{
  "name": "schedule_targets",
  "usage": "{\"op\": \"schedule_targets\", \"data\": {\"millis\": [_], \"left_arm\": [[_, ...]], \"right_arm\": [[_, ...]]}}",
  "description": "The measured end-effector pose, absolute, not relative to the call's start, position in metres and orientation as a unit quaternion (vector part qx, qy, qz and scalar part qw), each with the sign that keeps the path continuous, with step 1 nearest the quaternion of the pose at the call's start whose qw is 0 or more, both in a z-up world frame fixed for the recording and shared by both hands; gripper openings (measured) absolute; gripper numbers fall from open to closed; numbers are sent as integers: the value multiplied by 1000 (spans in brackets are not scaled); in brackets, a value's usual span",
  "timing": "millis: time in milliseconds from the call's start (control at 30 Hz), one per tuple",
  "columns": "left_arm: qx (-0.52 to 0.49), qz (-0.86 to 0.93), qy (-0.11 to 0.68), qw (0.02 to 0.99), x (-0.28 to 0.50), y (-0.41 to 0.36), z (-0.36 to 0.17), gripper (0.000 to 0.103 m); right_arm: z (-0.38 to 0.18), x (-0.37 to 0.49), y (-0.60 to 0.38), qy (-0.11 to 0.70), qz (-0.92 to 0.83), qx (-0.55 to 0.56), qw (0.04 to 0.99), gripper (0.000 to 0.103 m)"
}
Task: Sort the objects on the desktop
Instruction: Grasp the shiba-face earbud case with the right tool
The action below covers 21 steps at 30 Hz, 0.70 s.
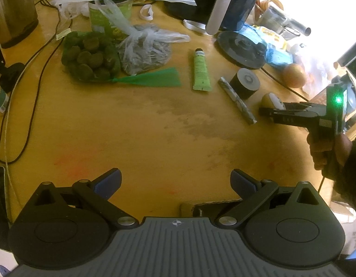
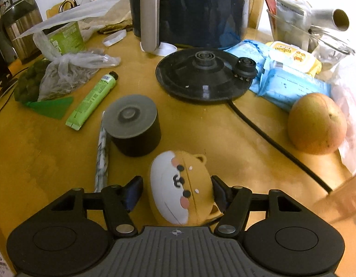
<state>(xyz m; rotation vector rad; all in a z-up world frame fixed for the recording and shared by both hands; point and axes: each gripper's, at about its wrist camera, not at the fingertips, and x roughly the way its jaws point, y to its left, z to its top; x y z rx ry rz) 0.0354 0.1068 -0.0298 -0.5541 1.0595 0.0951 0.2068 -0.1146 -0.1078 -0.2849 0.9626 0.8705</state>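
The wooden table (image 2: pixel 224 138) carries the dog-face case (image 2: pixel 181 189), near edge, long axis toward the camera. Right gripper (image 2: pixel 178 195): jaws straddle the case, right pad touching, left pad apart. Left gripper (image 1: pixel 175 181): spread, empty. Labels unreadable.

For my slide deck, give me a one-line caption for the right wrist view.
Right claw brackets a dog-faced case on the wooden table, pads not yet pressing.
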Motion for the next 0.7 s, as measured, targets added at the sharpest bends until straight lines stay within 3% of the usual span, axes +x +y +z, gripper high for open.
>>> {"op": "schedule_targets", "data": {"millis": [333,700], "left_arm": [[-250,44,495,831,37,101,-26,102],[-236,37,483,842,34,97,-18,102]], "right_arm": [[-109,210,-121,435,413,-125,790,58],[-101,196,-125,424,415,-132,794,57]]}}
